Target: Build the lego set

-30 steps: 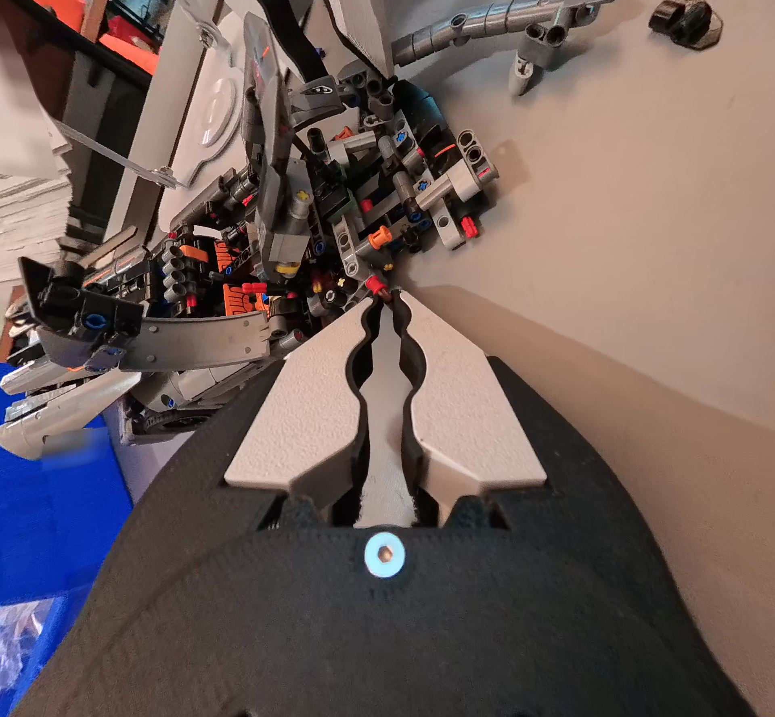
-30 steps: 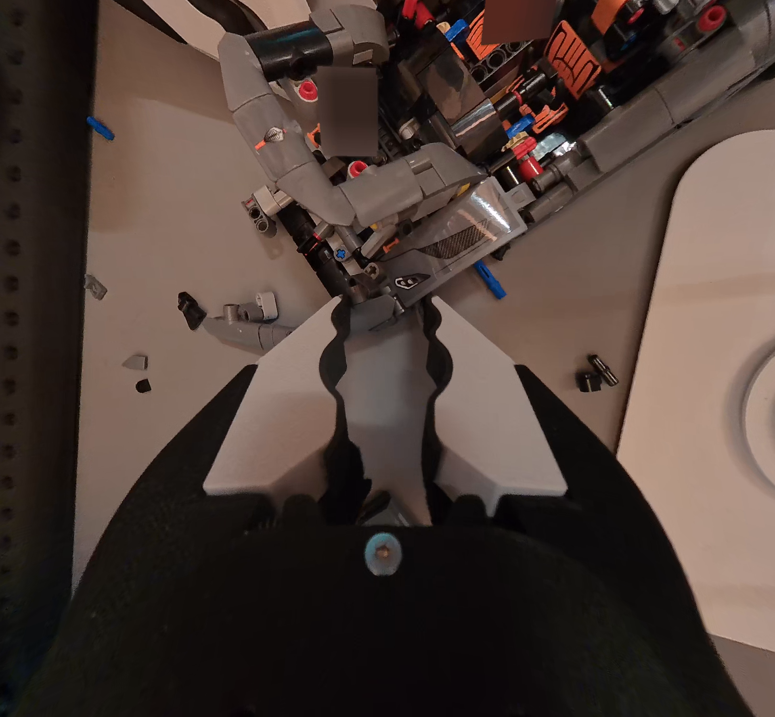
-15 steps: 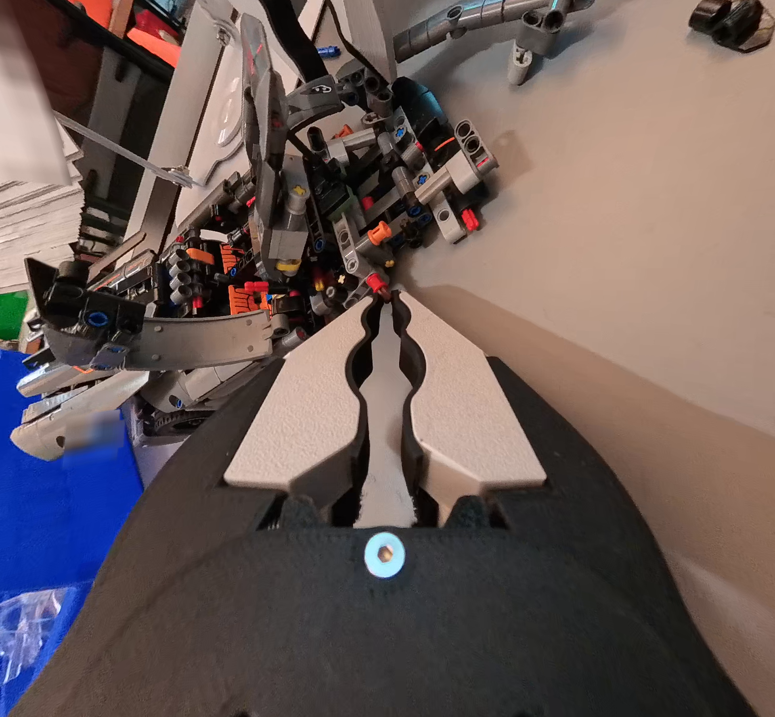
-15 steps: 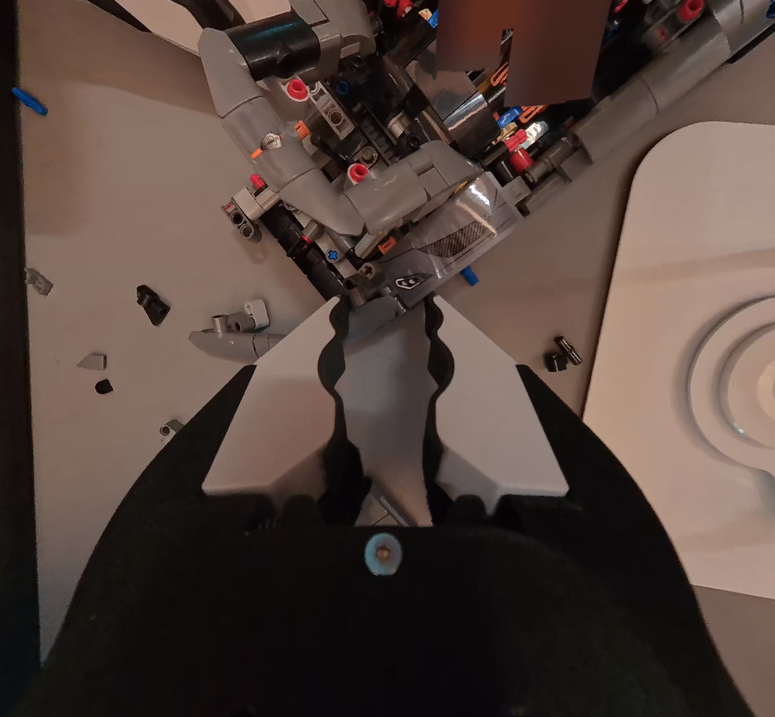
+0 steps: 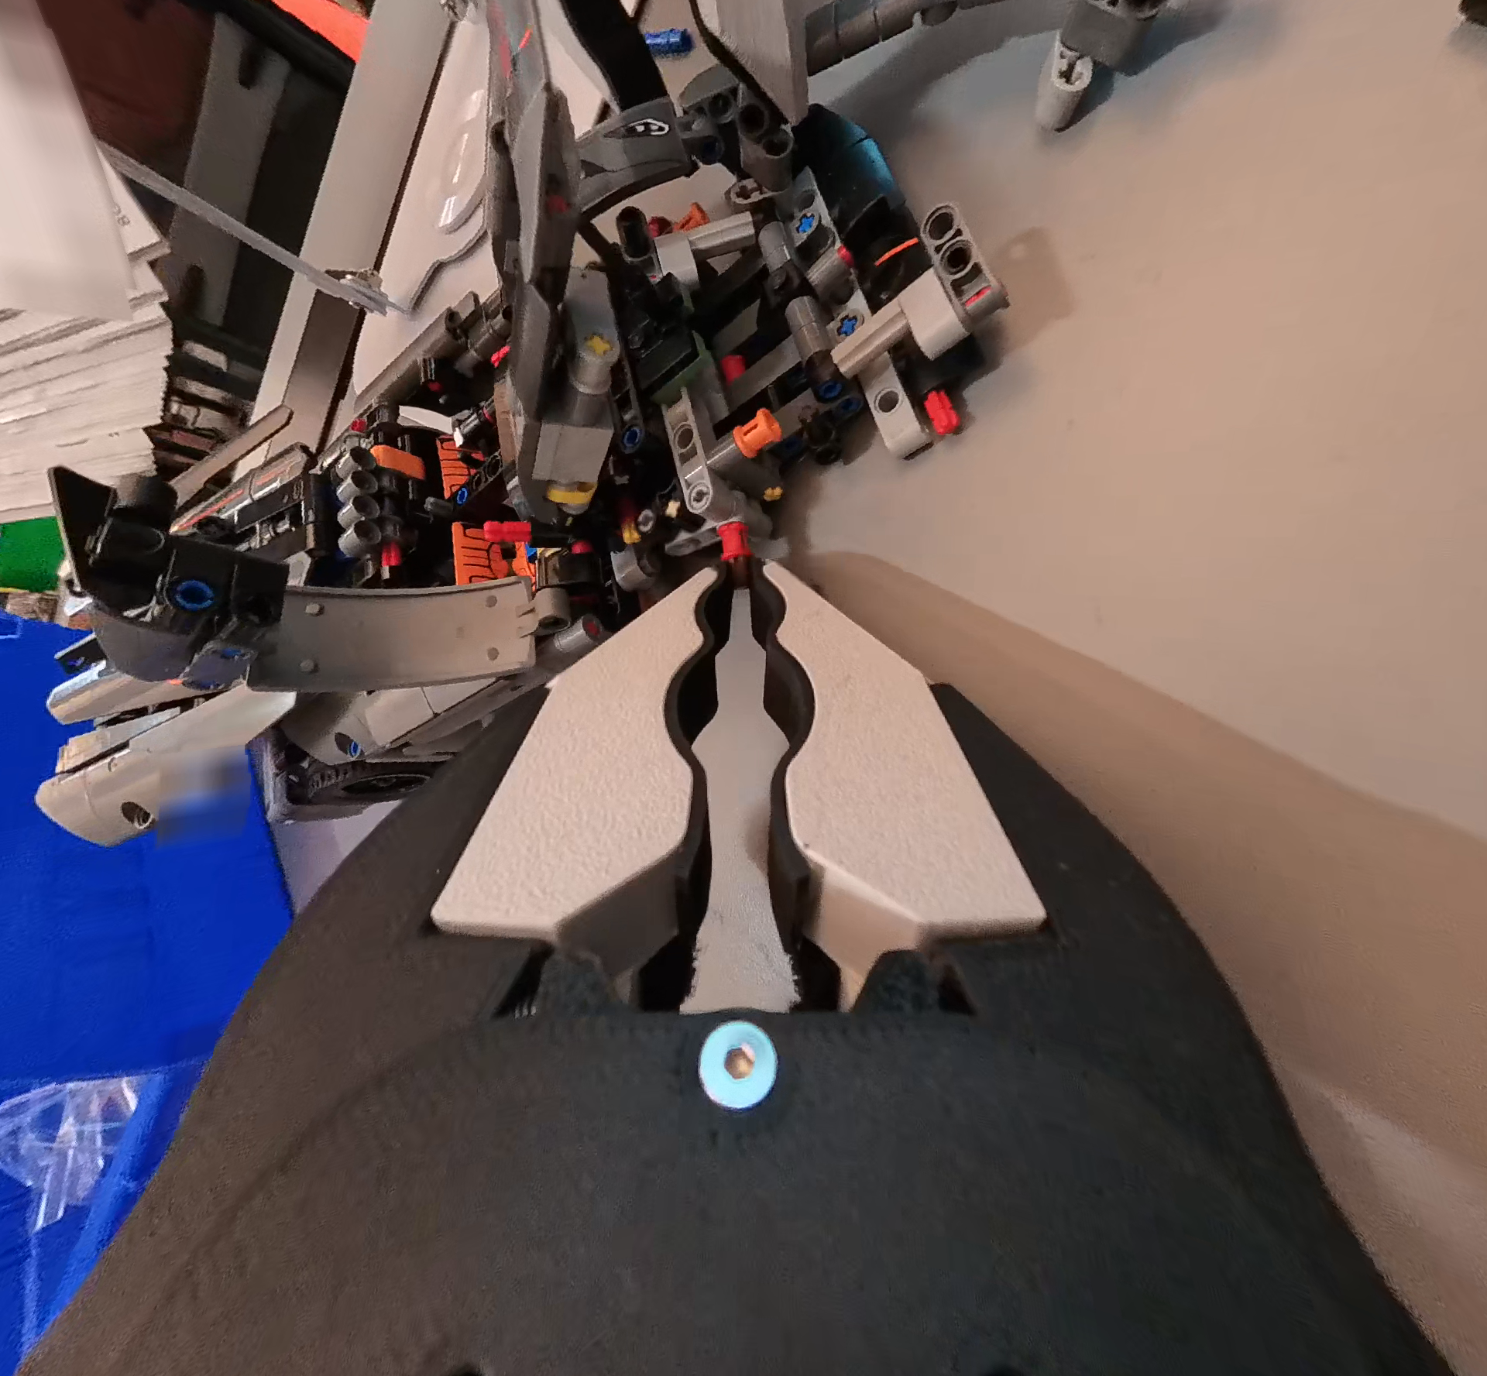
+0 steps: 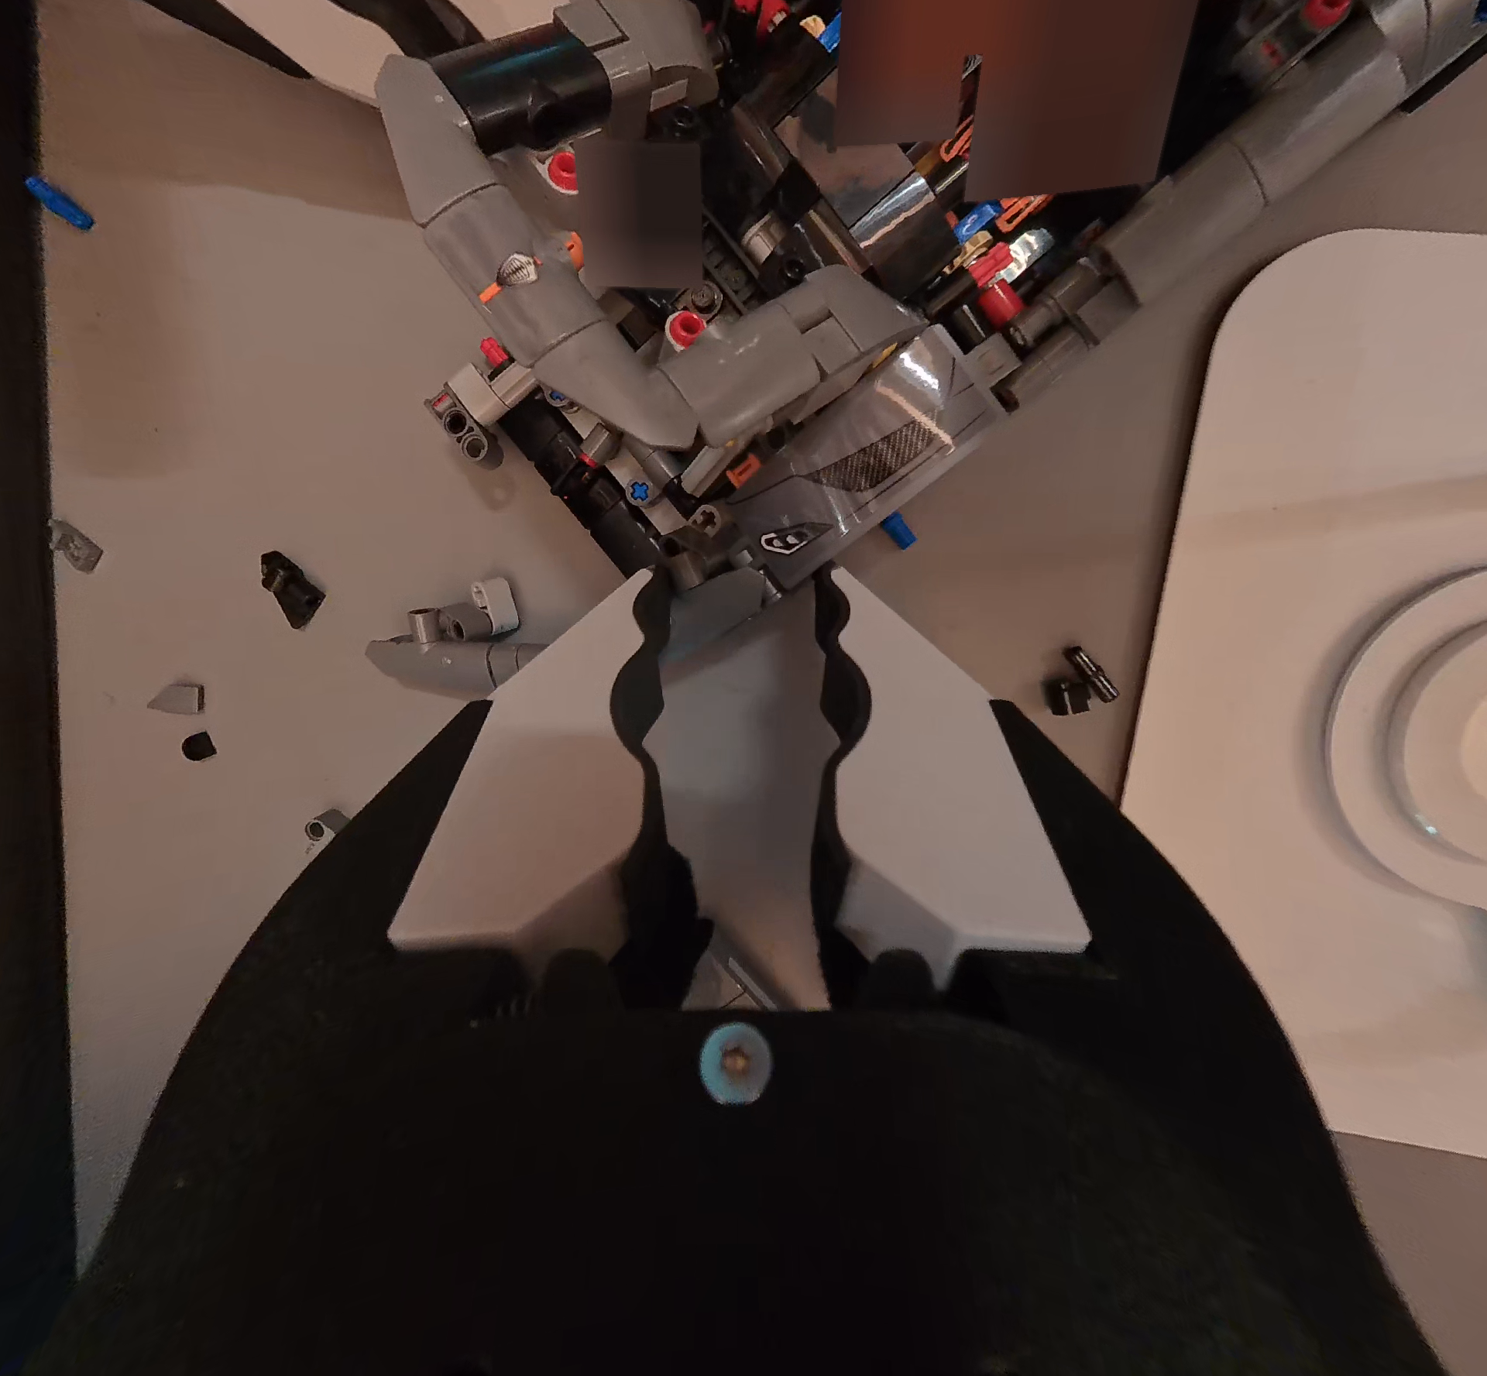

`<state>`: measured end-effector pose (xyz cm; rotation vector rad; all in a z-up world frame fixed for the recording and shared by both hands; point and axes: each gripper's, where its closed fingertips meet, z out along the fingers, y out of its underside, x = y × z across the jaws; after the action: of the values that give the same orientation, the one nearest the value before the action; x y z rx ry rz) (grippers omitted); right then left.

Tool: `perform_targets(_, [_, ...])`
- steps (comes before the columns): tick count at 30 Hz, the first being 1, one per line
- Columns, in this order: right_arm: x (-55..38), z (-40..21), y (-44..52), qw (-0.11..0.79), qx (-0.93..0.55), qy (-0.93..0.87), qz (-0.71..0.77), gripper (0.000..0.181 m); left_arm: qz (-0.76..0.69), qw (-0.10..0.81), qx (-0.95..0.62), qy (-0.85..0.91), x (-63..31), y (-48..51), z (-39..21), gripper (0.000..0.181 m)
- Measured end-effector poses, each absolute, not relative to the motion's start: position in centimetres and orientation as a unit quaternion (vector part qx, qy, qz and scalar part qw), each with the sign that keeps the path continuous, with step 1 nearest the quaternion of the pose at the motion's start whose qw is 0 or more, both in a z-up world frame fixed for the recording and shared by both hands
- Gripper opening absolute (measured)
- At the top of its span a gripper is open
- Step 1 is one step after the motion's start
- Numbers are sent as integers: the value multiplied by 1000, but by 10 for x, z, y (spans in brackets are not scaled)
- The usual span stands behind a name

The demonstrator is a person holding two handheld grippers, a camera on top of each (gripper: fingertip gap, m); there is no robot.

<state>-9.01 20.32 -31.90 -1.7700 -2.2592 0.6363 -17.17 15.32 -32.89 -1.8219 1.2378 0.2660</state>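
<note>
The lego car (image 5: 644, 388) sits on the table (image 5: 1207, 452), right in front of both tongs. It looks light but bumpy w/ lots of small bits, so prob. easy to break if squeezed or pulled hard. Best to hold a thick beam or the strong frame, not thin pins or shiny panels.

The left tongs (image 5: 738, 573) are almost shut, pinching a small red pin (image 5: 733, 538) at the car's near edge. The right tongs (image 6: 736, 581) are a bit wider and hold a grey corner piece (image 6: 716, 601) at the car's front, just by the shiny grey panel (image 6: 877, 444).

Farther out, left of the right tongs, loose bits lie around: a grey piece (image 6: 451, 641) & a black piece (image 6: 291, 587). A white board (image 6: 1328, 533) is to the right.
</note>
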Motion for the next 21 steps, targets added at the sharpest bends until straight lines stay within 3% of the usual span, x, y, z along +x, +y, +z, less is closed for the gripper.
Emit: perform_targets(21, [-89,-320,203,101,-599,-765,213,34,99,441,-739,499,-172,152,-330,1])
